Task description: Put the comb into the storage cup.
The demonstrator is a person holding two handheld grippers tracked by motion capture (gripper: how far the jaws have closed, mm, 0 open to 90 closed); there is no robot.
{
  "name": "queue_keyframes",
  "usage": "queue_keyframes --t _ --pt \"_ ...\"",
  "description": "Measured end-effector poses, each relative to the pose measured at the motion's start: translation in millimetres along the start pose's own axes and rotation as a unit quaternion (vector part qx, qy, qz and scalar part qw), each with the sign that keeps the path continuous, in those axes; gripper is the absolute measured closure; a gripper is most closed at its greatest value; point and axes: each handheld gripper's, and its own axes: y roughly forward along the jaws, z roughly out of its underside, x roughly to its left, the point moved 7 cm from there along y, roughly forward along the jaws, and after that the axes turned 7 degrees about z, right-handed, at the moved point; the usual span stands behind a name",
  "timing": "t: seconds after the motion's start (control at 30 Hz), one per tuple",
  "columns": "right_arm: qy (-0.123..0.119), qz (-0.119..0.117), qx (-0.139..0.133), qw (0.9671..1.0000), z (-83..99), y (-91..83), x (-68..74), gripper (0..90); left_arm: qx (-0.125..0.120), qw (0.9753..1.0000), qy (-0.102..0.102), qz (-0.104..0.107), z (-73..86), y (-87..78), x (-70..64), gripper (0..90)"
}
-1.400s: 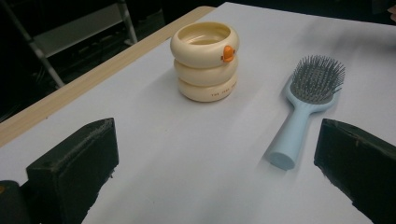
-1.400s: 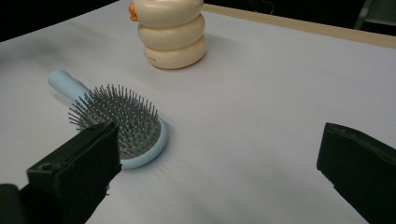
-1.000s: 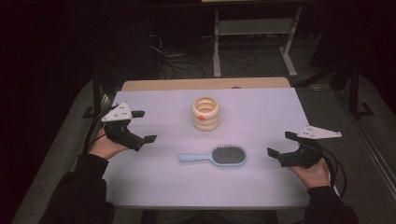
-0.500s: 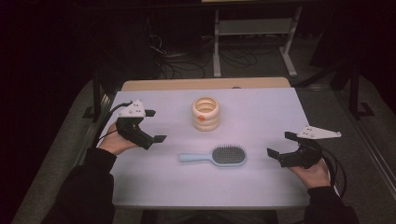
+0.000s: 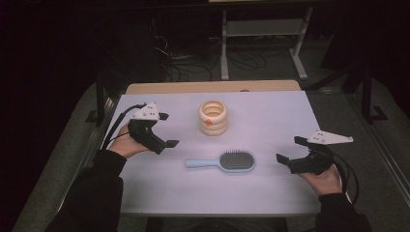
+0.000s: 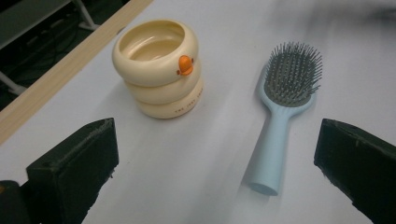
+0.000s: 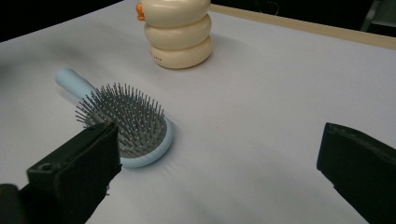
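- While the left claw [image 5: 163,130] hangs above the left part of the counter [image 5: 270,116], its jaws stand wide apart with nothing between them.
- Seen from the left gripper view, those jaws frame both things on the counter: the hairbrush [image 6: 281,113] to the right and the duck-shaped cup [image 6: 159,66] to the left, neither of them touched.
- Pale blue, the hairbrush [image 5: 223,162] lies flat near the middle of the counter, bristles up, its handle pointing toward the person's left and its grey bristle pad toward the right.
- Just beyond the hairbrush stands the duck-shaped cup [image 5: 212,117], cream-coloured, built like three stacked rings, upright, with a small orange beak on the side facing the person.
- Cup and hairbrush are near each other but apart.
- At the right edge of the counter, the right claw [image 5: 291,151] is also spread apart and holds nothing.
- From the right gripper view, the bristle head of the hairbrush [image 7: 128,126] sits just past the left jaw, with the duck-shaped cup [image 7: 178,32] farther off behind it.
- Both hands grip their tools from below, dark sleeves coming in from the near side.
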Motion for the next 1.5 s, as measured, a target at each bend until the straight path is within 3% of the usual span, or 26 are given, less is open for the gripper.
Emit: queue_keyframes --t 0.6,1.23,1.5 --pt "-0.003 -0.004 -0.002 1.0000 -0.6 -0.8 2.0 0.0 0.024 0.9988 0.022 0.037 -14.5 31.3 -11.1 0.0" --pt "-0.004 -0.007 -0.003 1.0000 -0.9 -1.2 3.2 0.0 0.066 0.9940 0.042 0.075 -11.3 64.5 -26.1 0.0" --pt "-0.005 -0.008 -0.003 0.9999 -0.8 -1.2 3.5 0.0 0.078 0.9922 0.056 0.079 -12.4 73.6 -30.2 0.0"
